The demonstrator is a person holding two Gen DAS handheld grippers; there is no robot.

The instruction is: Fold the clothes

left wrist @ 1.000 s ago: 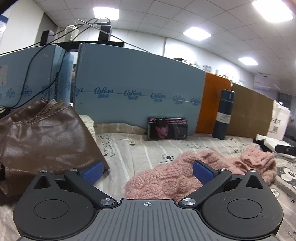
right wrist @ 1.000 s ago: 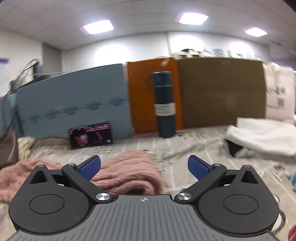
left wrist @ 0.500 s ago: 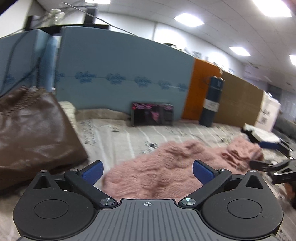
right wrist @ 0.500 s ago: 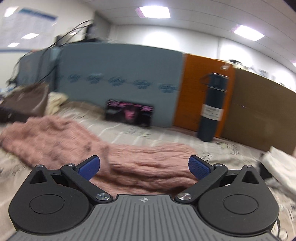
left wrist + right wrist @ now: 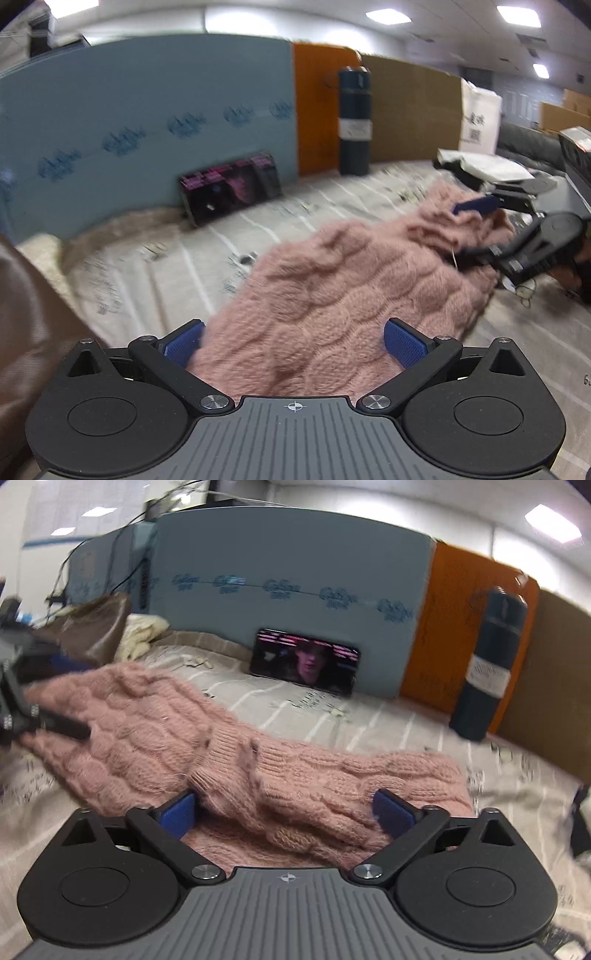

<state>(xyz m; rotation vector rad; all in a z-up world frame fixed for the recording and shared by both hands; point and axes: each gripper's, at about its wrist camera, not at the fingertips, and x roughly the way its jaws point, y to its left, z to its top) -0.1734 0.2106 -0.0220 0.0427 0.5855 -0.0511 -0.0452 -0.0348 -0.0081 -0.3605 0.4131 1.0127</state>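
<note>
Covering table: striped printed cloth [image 5: 369, 723]; blue partition [image 5: 288, 554] behind, ceiling lights blurred.

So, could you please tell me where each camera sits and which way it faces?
Left wrist: on the left gripper, looking along the pink sweater toward the right gripper; own open jaws show.
Right wrist: on the right gripper, facing the phone; own open jaws show.
Shared: sweater, phone, dark bottle, blue panel.
</note>
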